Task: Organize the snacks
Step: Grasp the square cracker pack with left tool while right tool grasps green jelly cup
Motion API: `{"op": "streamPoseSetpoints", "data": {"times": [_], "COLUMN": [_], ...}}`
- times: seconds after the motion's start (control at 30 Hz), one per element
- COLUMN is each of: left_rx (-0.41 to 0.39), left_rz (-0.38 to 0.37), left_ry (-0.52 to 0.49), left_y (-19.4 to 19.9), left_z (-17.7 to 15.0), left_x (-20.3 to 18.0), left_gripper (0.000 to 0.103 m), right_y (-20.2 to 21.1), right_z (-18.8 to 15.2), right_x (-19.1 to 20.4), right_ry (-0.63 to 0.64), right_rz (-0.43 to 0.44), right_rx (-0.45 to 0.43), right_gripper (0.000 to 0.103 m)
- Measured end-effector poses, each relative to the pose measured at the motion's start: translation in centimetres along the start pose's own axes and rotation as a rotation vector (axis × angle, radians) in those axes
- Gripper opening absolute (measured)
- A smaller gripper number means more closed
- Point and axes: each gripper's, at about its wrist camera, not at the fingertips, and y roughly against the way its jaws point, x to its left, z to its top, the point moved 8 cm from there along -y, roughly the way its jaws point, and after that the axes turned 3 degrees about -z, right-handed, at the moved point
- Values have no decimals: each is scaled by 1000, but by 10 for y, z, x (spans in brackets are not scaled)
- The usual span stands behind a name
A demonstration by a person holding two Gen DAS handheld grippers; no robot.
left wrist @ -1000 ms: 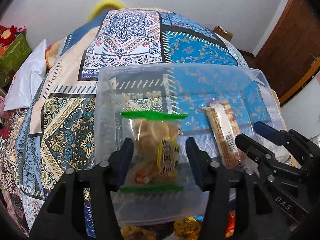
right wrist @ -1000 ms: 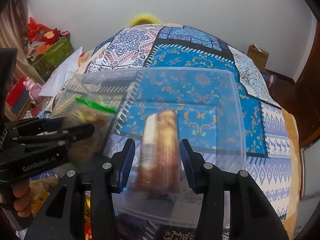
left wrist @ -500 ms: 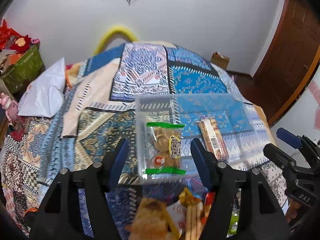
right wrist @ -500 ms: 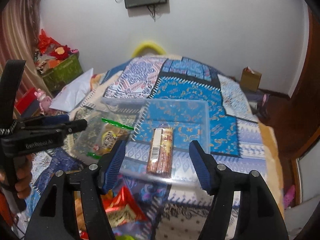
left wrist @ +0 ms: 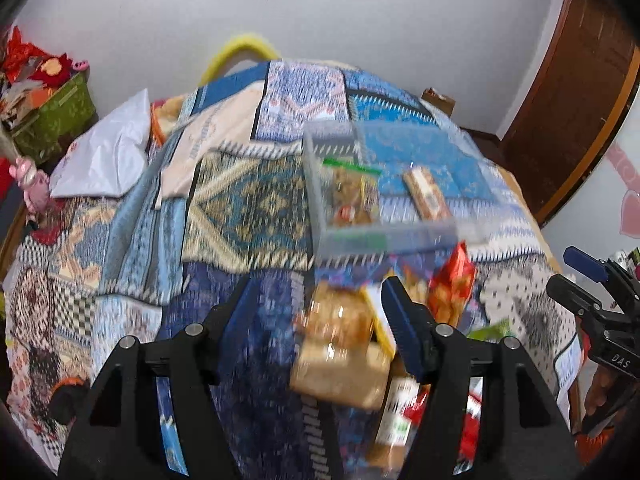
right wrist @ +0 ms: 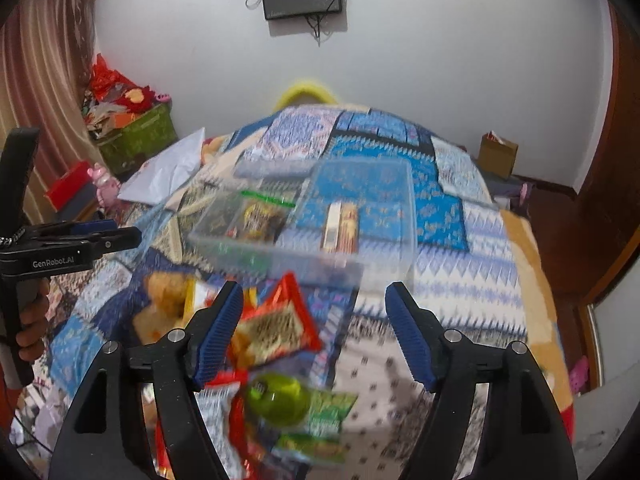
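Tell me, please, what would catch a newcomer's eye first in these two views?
Probably the clear plastic bin in the middle of the patterned quilt, holding a green-sealed snack bag on its left and a wrapped bar to the right. Next, the bright heap of loose snack packets on the quilt's near side, in front of the bin.

Two wrist fisheyes, angled down over the bed [left wrist: 248, 216], both sharing the clear bin [right wrist: 384, 216] and snack pile [right wrist: 276, 328].

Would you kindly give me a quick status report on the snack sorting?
Left gripper open, empty; right gripper opening, empty. Clear bin holds green-sealed bag and wafer pack. Loose snack pile waits in front, nothing blocking.
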Motion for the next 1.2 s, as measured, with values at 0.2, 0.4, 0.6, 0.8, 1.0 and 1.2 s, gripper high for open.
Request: {"op": "streamPoseSetpoints", "data": {"times": [0.2, 0.4, 0.6, 0.8, 1.0, 1.2], "left_rx": [55, 111, 133, 125, 97, 46], "left_rz": [-13, -42, -54, -65, -47, -34], "left_ry": [-4, 44, 47, 28, 32, 9], "left_y": [-8, -22, -32, -40, -49, -55], "left_z": [-37, -62, -76, -69, -52, -37], "left_x": [2, 7, 4, -4, -1, -5], "left_gripper": [64, 64, 64, 64, 64, 64], "right_y": [-17, -37, -44, -52, -55, -60], "right_z": [-34, -66, -80, -81, -73, -68], "right_x": [7, 5, 9, 14, 13, 10], "right_ry": [-14, -21, -22, 19, 16, -2], "right_rz": [22, 21, 66, 62, 63, 67], "right_rx": [83, 169, 208, 213, 188, 169], "right_gripper": [71, 71, 71, 70, 51, 48]}}
